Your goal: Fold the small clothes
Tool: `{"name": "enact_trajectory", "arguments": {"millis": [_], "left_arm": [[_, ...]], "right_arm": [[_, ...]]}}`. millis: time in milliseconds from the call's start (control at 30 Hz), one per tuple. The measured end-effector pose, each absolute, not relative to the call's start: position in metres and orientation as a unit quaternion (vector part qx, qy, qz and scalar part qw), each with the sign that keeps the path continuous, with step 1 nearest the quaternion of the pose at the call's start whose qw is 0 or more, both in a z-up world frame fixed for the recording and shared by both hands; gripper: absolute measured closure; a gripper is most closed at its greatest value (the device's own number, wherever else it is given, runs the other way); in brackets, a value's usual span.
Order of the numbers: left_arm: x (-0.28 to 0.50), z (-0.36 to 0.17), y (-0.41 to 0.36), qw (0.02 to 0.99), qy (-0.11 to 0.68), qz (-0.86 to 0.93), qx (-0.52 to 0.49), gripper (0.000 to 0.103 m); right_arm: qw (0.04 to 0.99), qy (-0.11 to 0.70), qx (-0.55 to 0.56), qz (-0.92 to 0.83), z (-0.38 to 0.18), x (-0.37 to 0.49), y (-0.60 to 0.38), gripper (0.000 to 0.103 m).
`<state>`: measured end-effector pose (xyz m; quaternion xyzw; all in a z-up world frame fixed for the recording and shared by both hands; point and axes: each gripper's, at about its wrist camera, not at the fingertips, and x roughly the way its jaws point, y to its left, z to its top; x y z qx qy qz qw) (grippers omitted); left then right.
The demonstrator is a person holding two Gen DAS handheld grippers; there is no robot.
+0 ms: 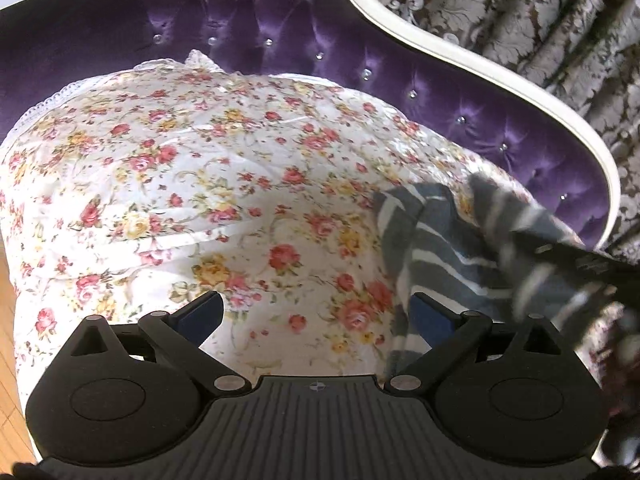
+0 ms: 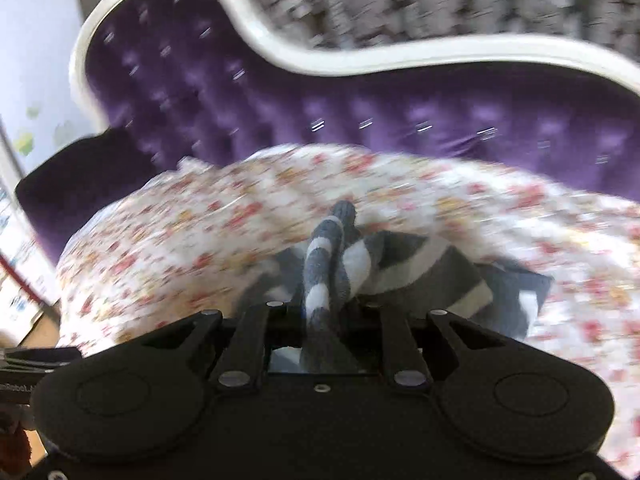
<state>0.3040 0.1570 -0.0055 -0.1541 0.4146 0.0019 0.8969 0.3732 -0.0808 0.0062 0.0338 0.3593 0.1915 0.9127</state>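
Note:
A small grey garment with white stripes (image 1: 448, 248) lies bunched on the floral cover at the right of the left wrist view. My left gripper (image 1: 316, 314) is open and empty, its blue pads wide apart, just left of the garment. My right gripper (image 2: 324, 308) is shut on a rolled part of the striped garment (image 2: 324, 264), which rises between its closed jaws; the rest spreads behind it. In the left wrist view the right gripper's dark body (image 1: 592, 264) shows at the right, over blurred cloth. The right wrist view is motion-blurred.
A white floral quilted cover (image 1: 200, 184) lies over the seat of a purple tufted sofa (image 1: 280, 20) with a white curved frame (image 1: 460, 56). Patterned curtains (image 1: 540, 12) hang behind. Wooden floor (image 1: 8, 320) shows at the left edge.

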Motion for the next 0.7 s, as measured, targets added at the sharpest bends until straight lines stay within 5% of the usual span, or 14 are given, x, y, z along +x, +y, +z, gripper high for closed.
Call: {"name": "enact_trajectory", "arguments": {"millis": [200, 367, 700], "left_arm": [[0.304, -0.004, 0.164, 0.898, 0.412, 0.014, -0.155, 0.003], [0.306, -0.005, 0.163, 0.898, 0.412, 0.012, -0.155, 0.003], [0.309, -0.012, 0.150, 0.900, 0.414, 0.000, -0.137, 0.003]], "right_arm": [[0.909, 0.369, -0.032, 0.193, -0.034, 0.376, -0.040, 0.077], [0.905, 0.327, -0.006, 0.272, -0.024, 0.357, -0.050, 0.041], [0.917, 0.272, 0.082, 0.281, 0.007, 0.324, -0.121, 0.040]]}}
